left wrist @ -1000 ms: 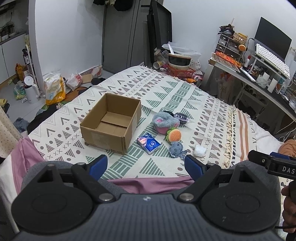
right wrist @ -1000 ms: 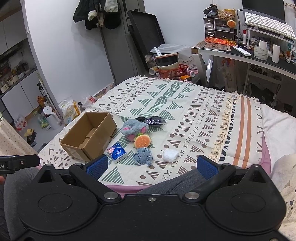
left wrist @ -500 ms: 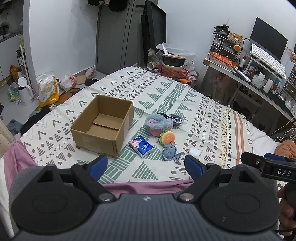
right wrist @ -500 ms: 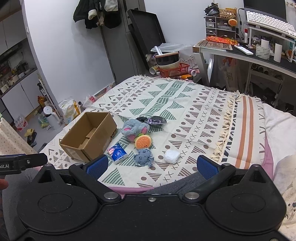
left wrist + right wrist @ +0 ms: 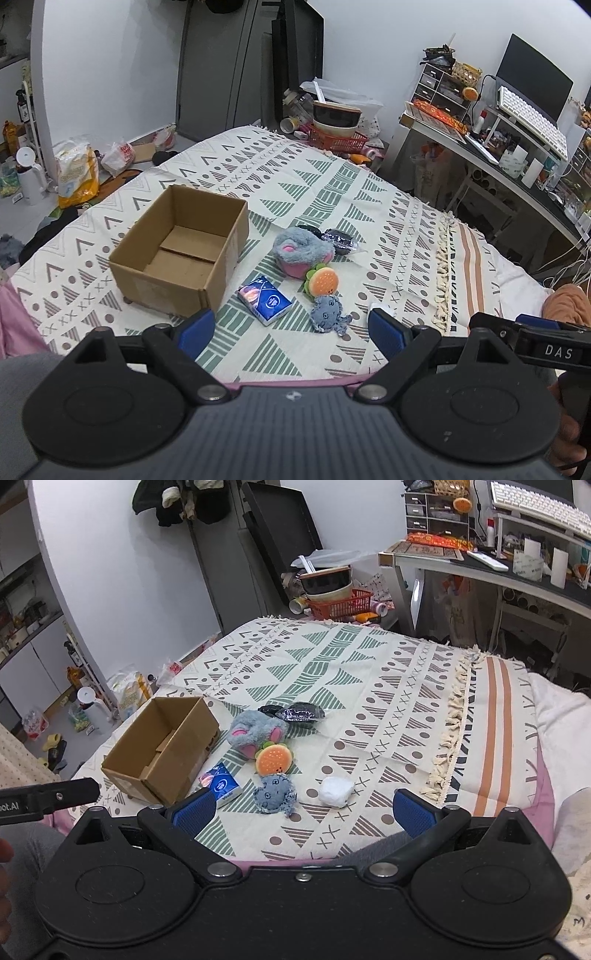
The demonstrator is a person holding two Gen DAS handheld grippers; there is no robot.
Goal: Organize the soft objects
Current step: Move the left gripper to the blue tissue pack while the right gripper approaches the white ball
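Both grippers nearer bed, fingers (image 5: pixel 415 812) spread, octopus plush (image 5: pixel 275 794) ahead between them

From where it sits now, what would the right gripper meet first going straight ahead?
Probably the blue octopus plush or the white ball beside it on the patterned blanket; right gripper is open, depth unclear.

Brown box (image 5: pixel 177 258), orange burger toy (image 5: pixel 273 757), blue-grey octopus (image 5: pixel 275 794)

Wide-open right hand-held gripper (image 5: pixel 303 810) above plush toys (image 5: pixel 275 766) beside cardboard box (image 5: pixel 162 747)
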